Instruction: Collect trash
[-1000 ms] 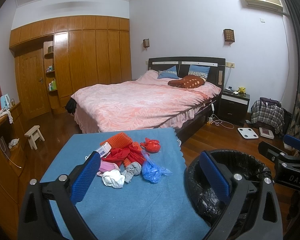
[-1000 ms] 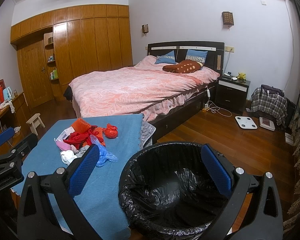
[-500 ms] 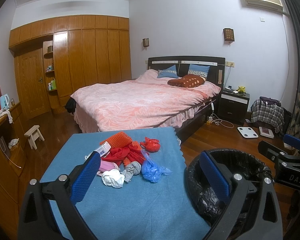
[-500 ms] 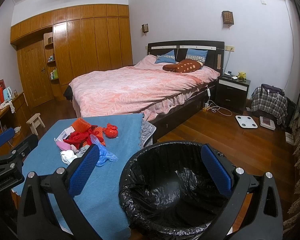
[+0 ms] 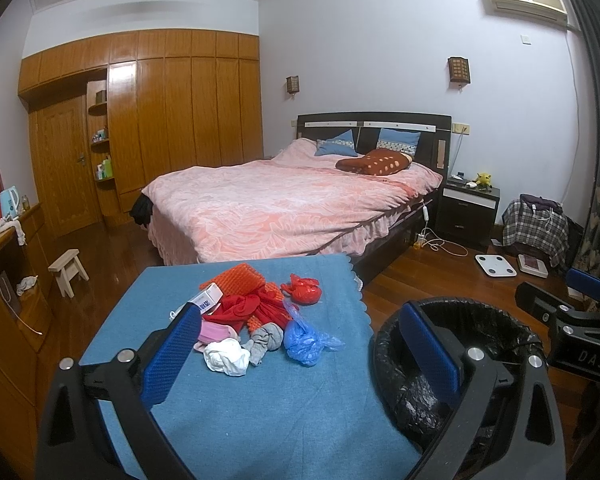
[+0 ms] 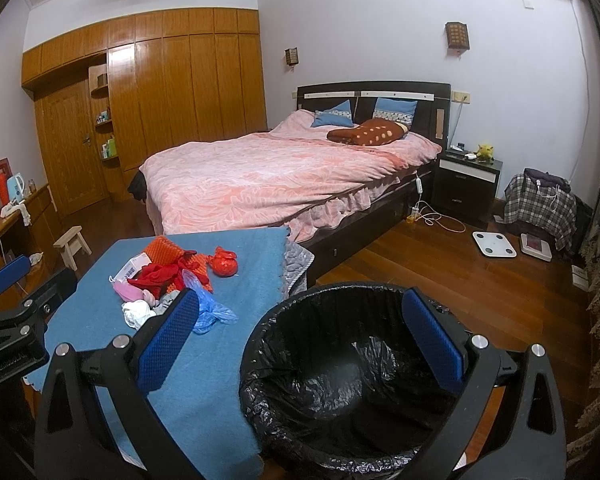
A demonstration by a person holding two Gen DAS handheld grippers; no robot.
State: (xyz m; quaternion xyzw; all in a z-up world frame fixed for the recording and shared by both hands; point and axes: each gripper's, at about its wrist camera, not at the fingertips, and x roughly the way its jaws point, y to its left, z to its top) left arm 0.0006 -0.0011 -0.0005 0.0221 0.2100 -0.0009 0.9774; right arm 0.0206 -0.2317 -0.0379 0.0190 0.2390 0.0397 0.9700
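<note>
A pile of trash lies on the blue-covered table [image 5: 260, 408]: a red bag [image 5: 305, 290], a blue bag [image 5: 305, 341], a white wad [image 5: 226, 361], a grey wad [image 5: 265, 340], red cloth [image 5: 244, 307], an orange mesh [image 5: 236, 278] and a white box [image 5: 208, 300]. A bin with a black liner [image 6: 340, 384] stands right of the table. My left gripper [image 5: 300, 356] is open and empty, just short of the pile. My right gripper [image 6: 300, 340] is open and empty above the bin; it also shows in the left wrist view [image 5: 572, 320].
A bed with a pink cover [image 5: 284, 204] stands behind the table. A small wooden stool [image 5: 69, 266] and a low wooden cabinet [image 5: 4, 320] are at the left. A nightstand [image 5: 469, 212], a white scale [image 5: 496, 266] and a plaid bag [image 5: 536, 228] are at the right on the wood floor.
Both views have barely shifted; the left gripper has drifted slightly. Nothing was taken hold of or let go.
</note>
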